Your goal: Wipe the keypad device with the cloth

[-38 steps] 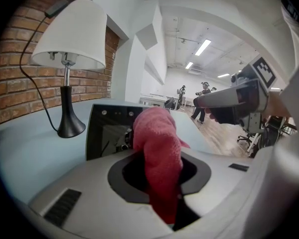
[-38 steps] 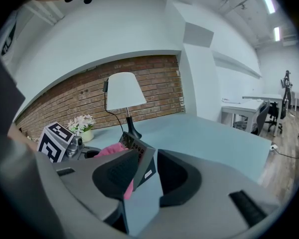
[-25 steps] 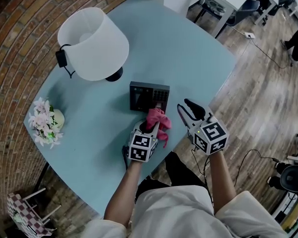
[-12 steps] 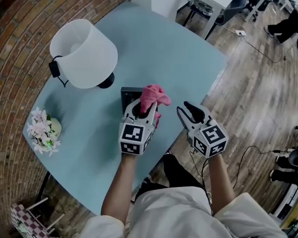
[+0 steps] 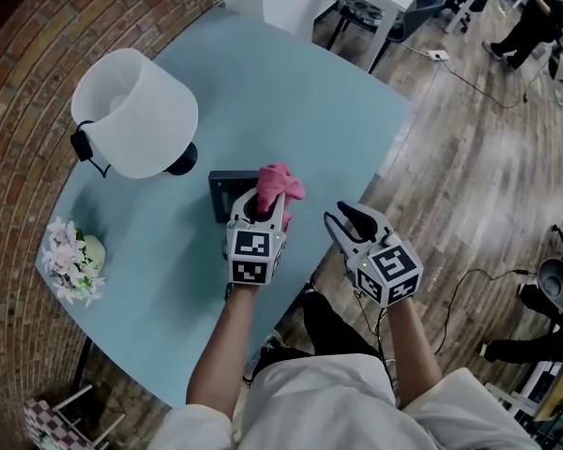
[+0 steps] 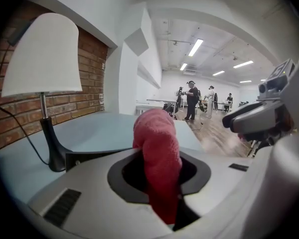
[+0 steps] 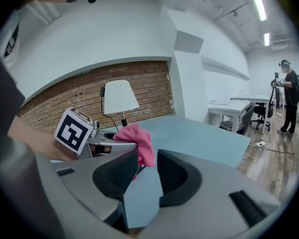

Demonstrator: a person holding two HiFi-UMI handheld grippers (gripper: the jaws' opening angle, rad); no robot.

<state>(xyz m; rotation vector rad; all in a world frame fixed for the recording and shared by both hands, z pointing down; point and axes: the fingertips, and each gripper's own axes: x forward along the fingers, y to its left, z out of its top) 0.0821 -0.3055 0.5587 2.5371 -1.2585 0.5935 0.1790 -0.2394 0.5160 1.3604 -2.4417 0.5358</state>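
Left claw [image 5: 266, 206] is clenched on the pink terry cloth [image 5: 280, 184]. In the left gripper view the cloth [image 6: 158, 163] fills the gap between the jaws and bunches above them. The cloth sits over the right end of the black boxy keypad device [image 5: 228, 193], which lies on the light-blue desk [image 5: 300, 92] just beside the black base of the white-shaded lamp [image 5: 131, 111]. Cannot tell if the cloth actually presses on the device.

Right claw [image 5: 347, 219] is released, jaws apart with nothing between, held off the desk's near edge, close to the left one.

Progress: cloth picked up and brought to the device, so wiping looks to be in hand. How much of the keypad is cleaned cannot be read; its left part is uncovered.

Containers: none open in view. Only a bunch of pale pink flowers [image 5: 70, 256] at the desk's left; its vase is too small to make out.
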